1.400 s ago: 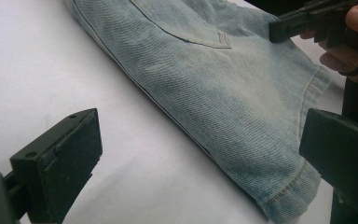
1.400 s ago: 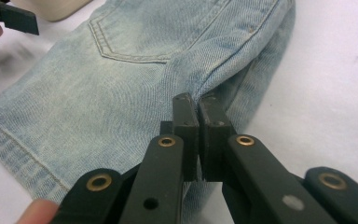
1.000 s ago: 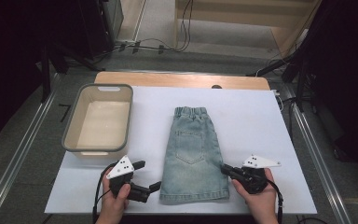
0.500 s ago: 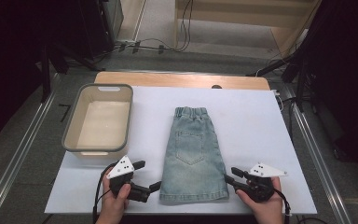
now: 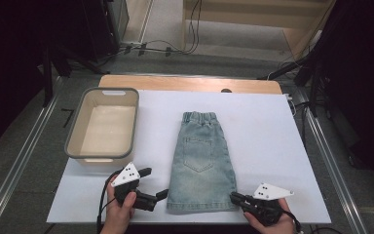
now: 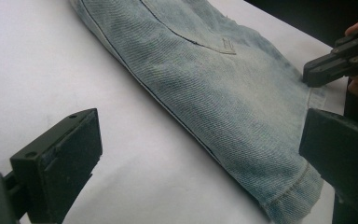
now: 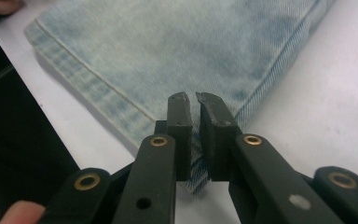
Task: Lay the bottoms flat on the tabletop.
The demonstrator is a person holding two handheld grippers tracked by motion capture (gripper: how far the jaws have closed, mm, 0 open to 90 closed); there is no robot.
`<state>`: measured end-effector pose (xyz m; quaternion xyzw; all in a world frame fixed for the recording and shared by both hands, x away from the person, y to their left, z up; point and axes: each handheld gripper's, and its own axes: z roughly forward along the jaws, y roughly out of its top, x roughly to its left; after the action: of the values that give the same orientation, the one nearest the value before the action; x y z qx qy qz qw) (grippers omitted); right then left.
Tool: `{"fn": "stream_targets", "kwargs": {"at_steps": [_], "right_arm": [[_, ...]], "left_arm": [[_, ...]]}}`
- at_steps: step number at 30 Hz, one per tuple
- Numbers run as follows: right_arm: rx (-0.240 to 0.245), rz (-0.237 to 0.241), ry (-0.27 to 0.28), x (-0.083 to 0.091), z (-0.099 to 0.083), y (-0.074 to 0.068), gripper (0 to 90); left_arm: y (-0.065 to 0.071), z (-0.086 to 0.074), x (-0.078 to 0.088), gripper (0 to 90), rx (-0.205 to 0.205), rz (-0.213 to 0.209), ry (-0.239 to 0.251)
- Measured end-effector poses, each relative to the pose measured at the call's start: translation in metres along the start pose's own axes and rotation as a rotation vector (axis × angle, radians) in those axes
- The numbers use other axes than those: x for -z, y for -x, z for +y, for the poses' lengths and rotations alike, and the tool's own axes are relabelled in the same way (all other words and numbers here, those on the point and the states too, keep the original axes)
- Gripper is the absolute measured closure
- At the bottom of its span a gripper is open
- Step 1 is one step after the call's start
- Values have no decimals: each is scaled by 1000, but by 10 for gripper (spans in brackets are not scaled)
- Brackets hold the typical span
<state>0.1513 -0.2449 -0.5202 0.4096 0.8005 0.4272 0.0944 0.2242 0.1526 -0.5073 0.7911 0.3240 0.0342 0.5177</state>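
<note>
The pale blue denim shorts [image 5: 202, 163] lie lengthwise up the frame. At their lower-right hem corner, the right gripper [image 5: 234, 197] has just been closing, nearly shut on the hem; the left gripper [image 5: 156, 183] gapes empty at the lower-left corner.

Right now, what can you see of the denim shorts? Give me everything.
The denim shorts are light-blue, faded, washed cotton by the look, with an elastic gathered waistband at the far end, a stitched back pocket facing up and a stitched hem nearest the person. They lie flat on the white table sheet, waistband away. The right gripper has its fingers nearly closed over the hem corner, fabric between them. The left gripper stands open beside the opposite hem corner, not touching.
</note>
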Motion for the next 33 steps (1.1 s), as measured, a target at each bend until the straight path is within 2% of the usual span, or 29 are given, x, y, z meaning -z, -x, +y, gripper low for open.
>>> {"fn": "stream_targets", "kwargs": {"at_steps": [8, 11, 14, 17, 20, 24, 28, 33], "right_arm": [[2, 2, -9, -1, -2, 0, 806], [10, -4, 12, 3, -1, 1, 705], [14, 19, 65, 11, 2, 4, 640], [24, 34, 97, 17, 5, 7, 570], [31, 23, 126, 22, 7, 9, 487], [16, -14, 160, 27, 10, 14, 313], [1, -75, 180, 34, 13, 23, 186], [-20, -95, 205, 43, 13, 38, 128]], "left_arm": [[0, 0, 0, 0, -1, -3, 0], [0, 0, 0, 0, -1, -3, 0], [0, 0, -1, 0, -3, 0, -2], [0, 0, -1, 0, -2, 0, 0], [1, 0, -1, 0, -6, 1, 0], [1, 0, -1, 0, -13, 3, -5], [1, 0, -1, 0, -14, 3, -4], [1, 0, -1, 0, -14, 2, -3]]}}
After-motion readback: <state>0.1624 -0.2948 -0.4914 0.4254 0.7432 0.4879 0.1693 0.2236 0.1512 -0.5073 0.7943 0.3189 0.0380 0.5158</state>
